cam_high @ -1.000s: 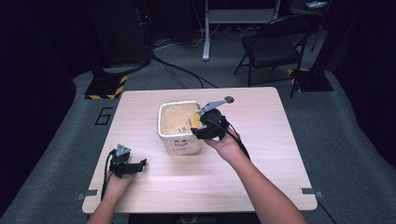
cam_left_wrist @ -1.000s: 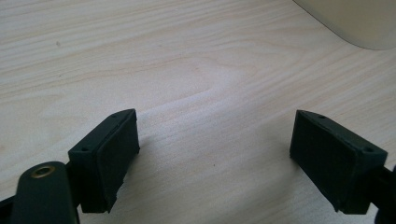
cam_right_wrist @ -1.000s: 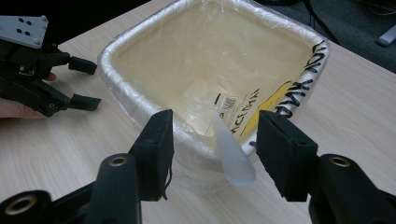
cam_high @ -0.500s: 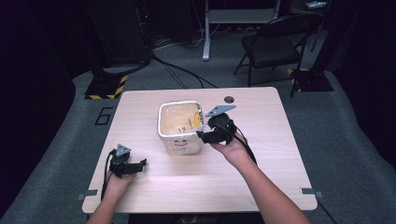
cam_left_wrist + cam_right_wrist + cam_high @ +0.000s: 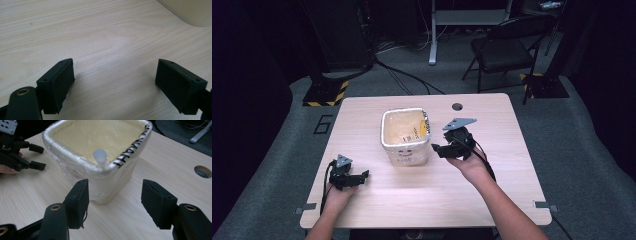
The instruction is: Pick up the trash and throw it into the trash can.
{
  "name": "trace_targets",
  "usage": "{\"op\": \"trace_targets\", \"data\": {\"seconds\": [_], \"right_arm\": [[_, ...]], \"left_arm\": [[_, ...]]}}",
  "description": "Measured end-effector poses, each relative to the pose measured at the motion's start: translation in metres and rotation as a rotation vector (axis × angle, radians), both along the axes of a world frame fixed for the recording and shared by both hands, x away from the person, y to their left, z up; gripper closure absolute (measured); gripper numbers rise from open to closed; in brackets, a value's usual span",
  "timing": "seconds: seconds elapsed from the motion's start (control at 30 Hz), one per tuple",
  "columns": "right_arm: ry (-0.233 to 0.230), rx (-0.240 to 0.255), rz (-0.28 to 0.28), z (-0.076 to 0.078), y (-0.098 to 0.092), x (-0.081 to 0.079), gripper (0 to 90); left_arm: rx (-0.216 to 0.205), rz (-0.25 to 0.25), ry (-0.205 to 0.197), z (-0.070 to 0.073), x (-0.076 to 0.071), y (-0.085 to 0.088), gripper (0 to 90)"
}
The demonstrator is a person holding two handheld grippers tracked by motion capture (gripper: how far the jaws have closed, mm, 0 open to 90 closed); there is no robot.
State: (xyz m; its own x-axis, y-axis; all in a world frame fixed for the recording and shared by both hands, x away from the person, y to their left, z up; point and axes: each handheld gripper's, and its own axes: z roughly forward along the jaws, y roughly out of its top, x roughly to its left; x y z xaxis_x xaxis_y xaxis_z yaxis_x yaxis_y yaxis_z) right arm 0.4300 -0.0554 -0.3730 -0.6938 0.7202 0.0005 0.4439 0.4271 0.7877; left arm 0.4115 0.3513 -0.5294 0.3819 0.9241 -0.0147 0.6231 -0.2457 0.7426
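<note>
Tub [image 5: 405,136] of cream-coloured plastic, lined with a clear bag folded over its rim, stands upright near the middle of a pale wooden table [image 5: 492,185]. Black handwriting runs along the rim on the side of the tub that faces the right gripper. In the right gripper view, a small clear plastic cap or cup [image 5: 100,156] rests inside the tub against that same wall, just under the rim.

Right gripper [image 5: 436,149] is held in the person's right hand [image 5: 469,167] just beside the tub, on its right side, with its tips pointing toward the tub wall. Its jaws have just been opening and now stand wide apart with nothing between them; the pads are clear of the tub, which sits a little beyond them.

Left gripper [image 5: 363,174] rests low over the table, well apart from the tub, toward the near left corner, held in the person's left hand [image 5: 337,192]. Its jaws are also spread wide and hold nothing; bare wood lies between them, and a corner of the tub [image 5: 190,12] is seen at the far right edge of the left gripper view.

Beyond the tub, a round cable hole [image 5: 456,106] is cut into the table near its far edge. Behind the table, a dark folding chair [image 5: 502,52] stands on grey carpet.
</note>
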Motion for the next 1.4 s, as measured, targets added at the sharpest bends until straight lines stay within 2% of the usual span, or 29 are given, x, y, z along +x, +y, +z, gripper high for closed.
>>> {"op": "trace_targets", "data": {"seconds": [0.43, 0.73, 1.4], "right_arm": [[-0.014, 0.008, -0.059, -0.014, -0.027, -0.006, 38.6], [-0.033, 0.010, -0.093, -0.033, -0.047, -0.012, 38.6], [-0.026, 0.005, -0.180, -0.066, -0.086, -0.023, 38.6]], "left_arm": [[0.000, -0.001, 0.000, 0.000, 0.000, 0.000, 15.3], [-0.001, 0.000, 0.000, 0.000, 0.000, 0.000, 15.3], [0.000, 0.001, 0.000, 0.000, 0.000, 0.000, 15.3]]}}
